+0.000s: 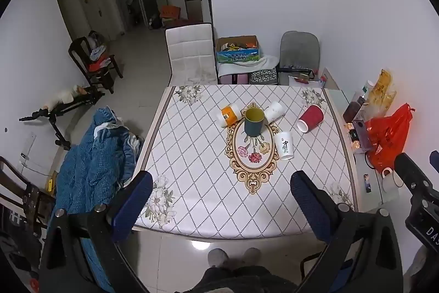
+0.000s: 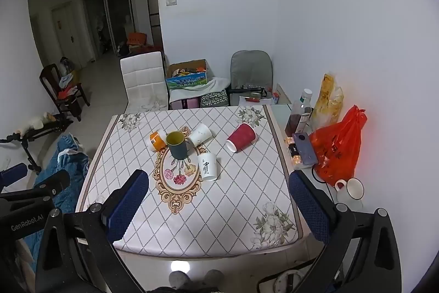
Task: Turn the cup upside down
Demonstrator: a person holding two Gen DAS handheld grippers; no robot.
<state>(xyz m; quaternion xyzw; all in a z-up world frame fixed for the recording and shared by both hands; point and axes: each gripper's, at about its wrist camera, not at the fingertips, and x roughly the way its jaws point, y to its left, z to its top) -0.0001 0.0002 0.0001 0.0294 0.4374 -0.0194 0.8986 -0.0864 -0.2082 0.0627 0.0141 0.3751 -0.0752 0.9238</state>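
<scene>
A dark green cup [image 1: 254, 121] [image 2: 177, 145] with a yellow inside stands upright, mouth up, near the table's middle. Behind it an orange-and-white cup [image 1: 229, 115] [image 2: 157, 140] and a white cup [image 1: 274, 111] [image 2: 200, 134] lie on their sides. A red cup [image 1: 310, 118] [image 2: 241, 137] lies on its side to the right. A white cup with black lettering [image 1: 284, 145] [image 2: 207, 166] stands mouth down. My left gripper [image 1: 221, 191] and right gripper [image 2: 218, 191] are both open and empty, held above the table's near edge, well short of the cups.
The table [image 1: 192, 183] [image 2: 233, 210] has a diamond-pattern cloth. A side shelf on the right holds a red plastic bag [image 1: 389, 136] [image 2: 337, 150], bottles and a white mug [image 2: 352, 190]. A white chair [image 1: 190, 56] and boxes stand behind the table. A blue quilt [image 1: 93, 153] lies left.
</scene>
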